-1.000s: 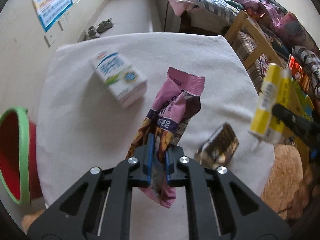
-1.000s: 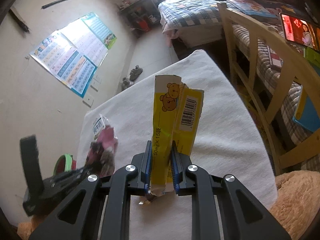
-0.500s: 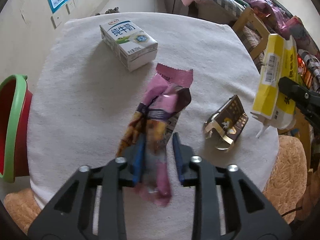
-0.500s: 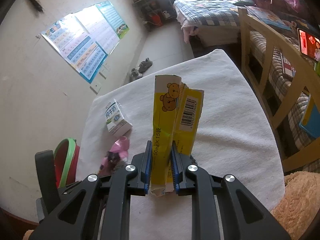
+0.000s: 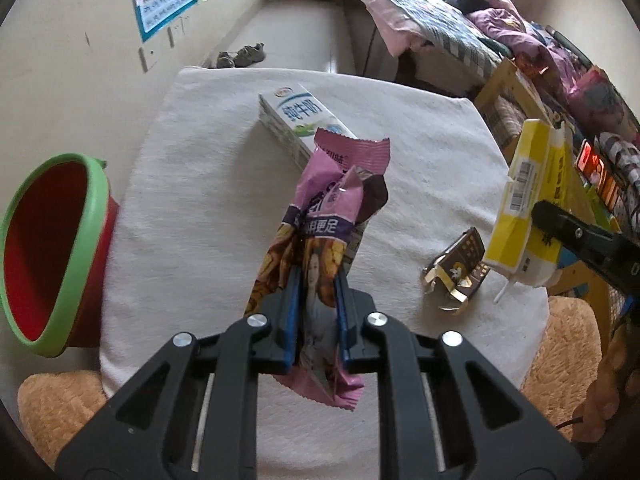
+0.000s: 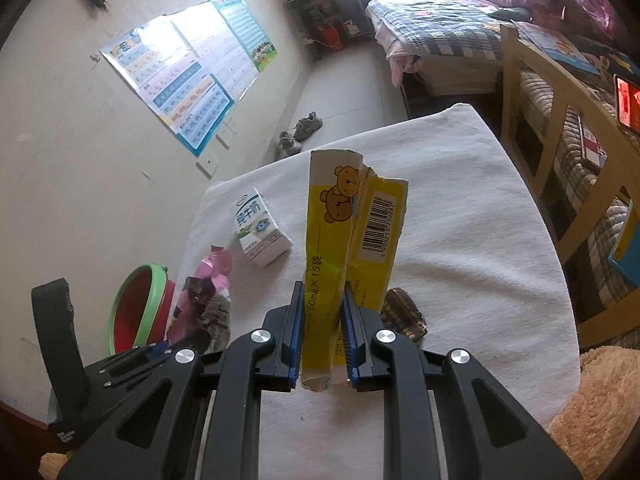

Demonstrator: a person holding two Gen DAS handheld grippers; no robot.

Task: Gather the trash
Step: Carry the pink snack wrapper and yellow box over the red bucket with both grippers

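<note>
Left wrist view showed the left gripper [image 5: 318, 320] clamped on a pink snack wrapper [image 5: 332, 220], its blue-lined jaws pressed against the crumpled foil on both sides, the wrapper standing up above a table covered with a white cloth [image 5: 208, 220]. Taking the milk carton [image 5: 298, 120] as the landmark: the carton lay flat on the cloth, and the held wrapper rose just in front of it, its crimped top edge overlapping the carton's near end in this view. Left of the carton, off the cloth's edge and lower, stood a red bin with a green rim [image 5: 52, 248], tilted open toward the camera. Right of the carton and nearer the camera, a brown and gold wrapper [image 5: 456, 272] lay crumpled on the cloth. Farther right of the carton, at the table's edge, the right gripper held a yellow box above the cloth.

Right wrist view showed the right gripper [image 6: 322, 336] squeezing that torn, flattened yellow box [image 6: 344, 248], bear print and barcode facing the camera. The carton [image 6: 260, 232] sat left of the box; the pink wrapper [image 6: 208, 300] and the bin [image 6: 140, 312] were nearer the camera than the carton, on its left.
</note>
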